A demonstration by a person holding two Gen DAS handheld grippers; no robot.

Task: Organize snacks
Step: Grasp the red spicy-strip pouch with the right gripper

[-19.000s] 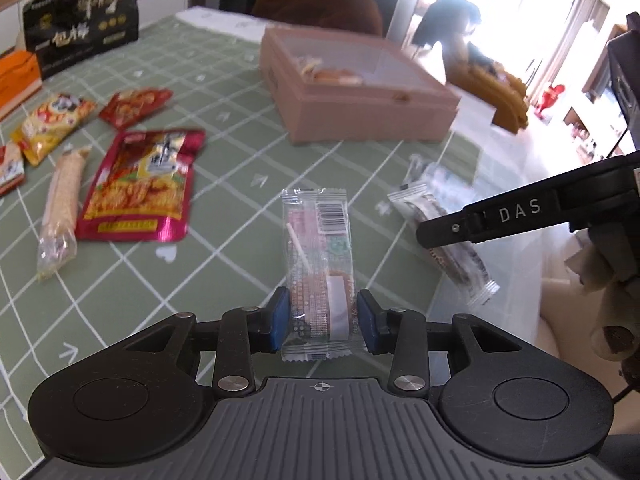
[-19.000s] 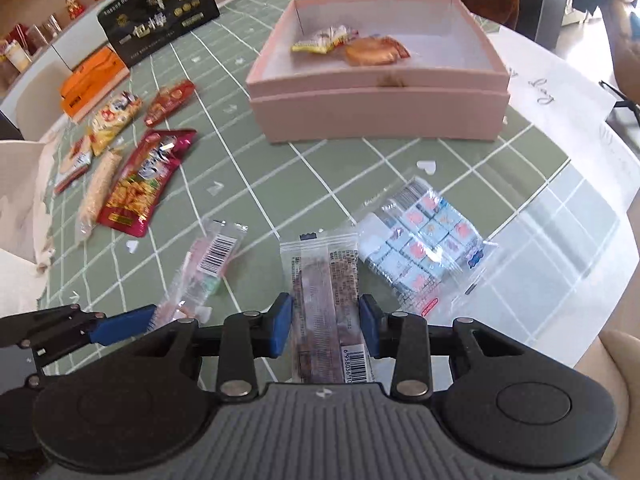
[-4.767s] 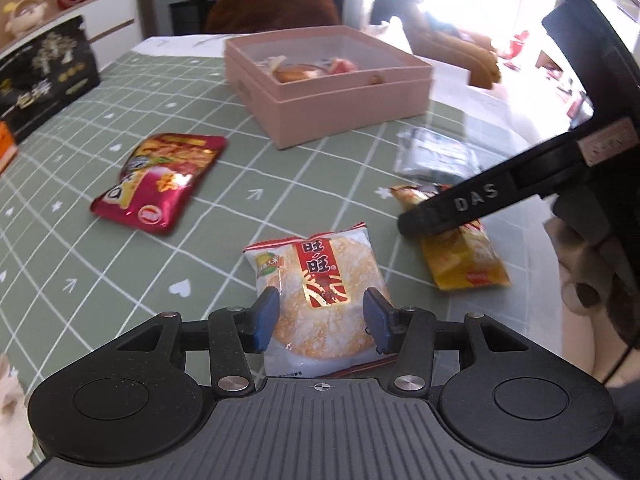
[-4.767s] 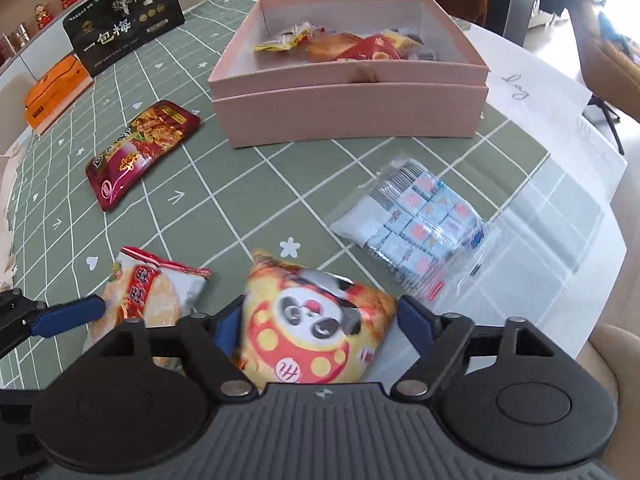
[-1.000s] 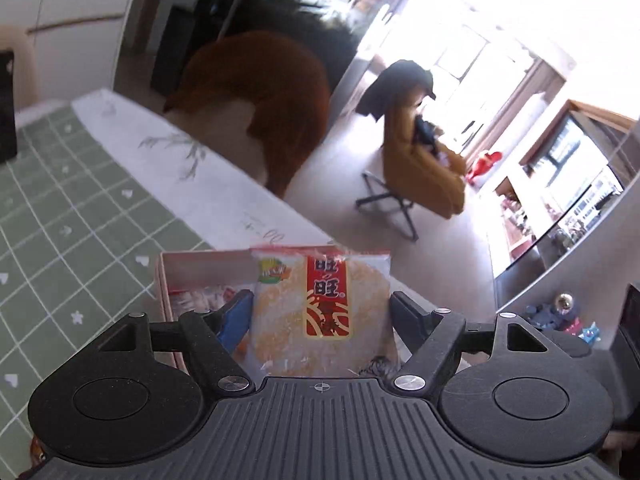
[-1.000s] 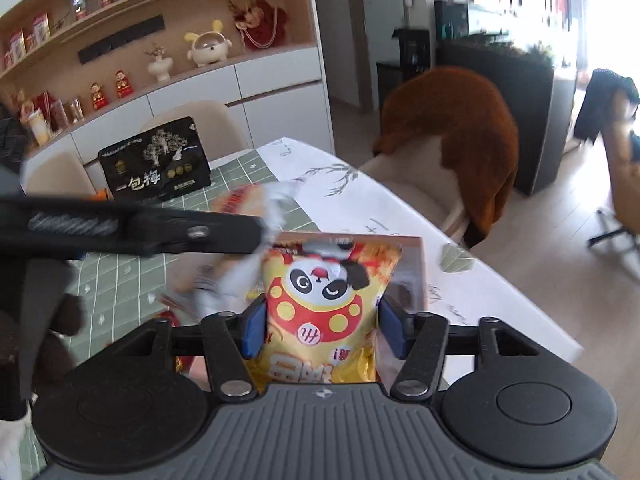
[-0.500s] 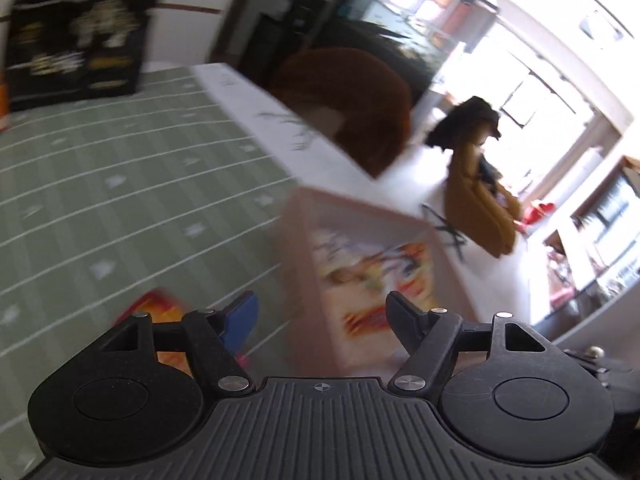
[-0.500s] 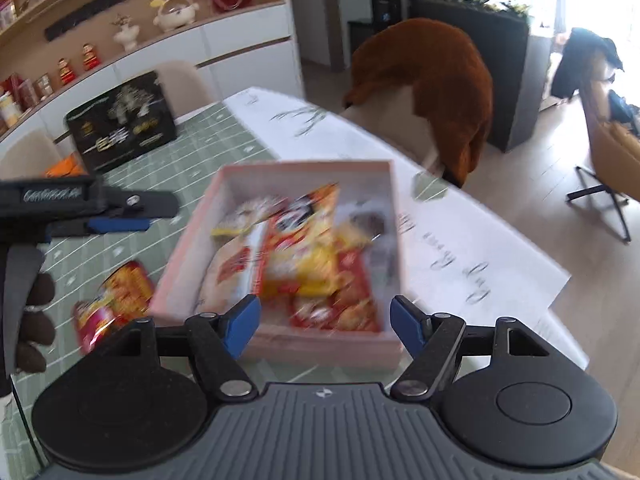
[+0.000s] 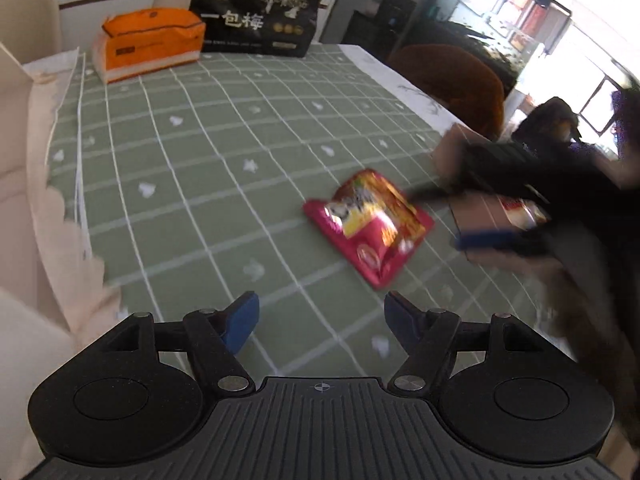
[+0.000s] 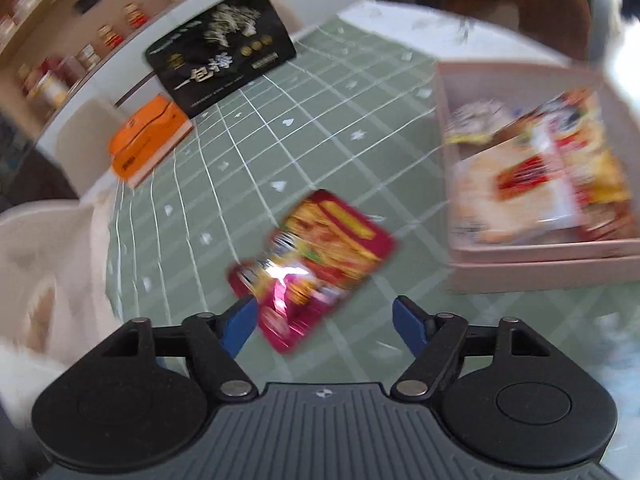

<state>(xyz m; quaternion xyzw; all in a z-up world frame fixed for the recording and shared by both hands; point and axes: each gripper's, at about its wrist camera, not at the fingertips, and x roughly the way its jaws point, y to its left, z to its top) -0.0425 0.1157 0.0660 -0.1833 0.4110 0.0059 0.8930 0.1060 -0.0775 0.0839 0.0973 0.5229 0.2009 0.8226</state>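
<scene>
A red snack packet (image 9: 370, 222) lies flat on the green checked tablecloth (image 9: 192, 184); it also shows in the right wrist view (image 10: 316, 264), blurred. My left gripper (image 9: 322, 318) is open and empty, above the cloth a little short of the packet. My right gripper (image 10: 324, 322) is open and empty, with the packet's near end between its fingertips' line and the box side; it also shows blurred in the left wrist view (image 9: 500, 216). The pink box (image 10: 540, 264) at the right holds several snack packets, among them a rice cracker pack (image 10: 516, 184).
An orange tissue pack (image 9: 148, 42) and a black gift bag (image 9: 260, 20) stand at the far edge of the table. A pale chair (image 9: 20, 184) is at the left. A brown chair (image 9: 452, 76) stands beyond the table.
Both grippers let their snacks go into the pink box, then swung left and down toward the red packet on the cloth. Both are open and empty now.
</scene>
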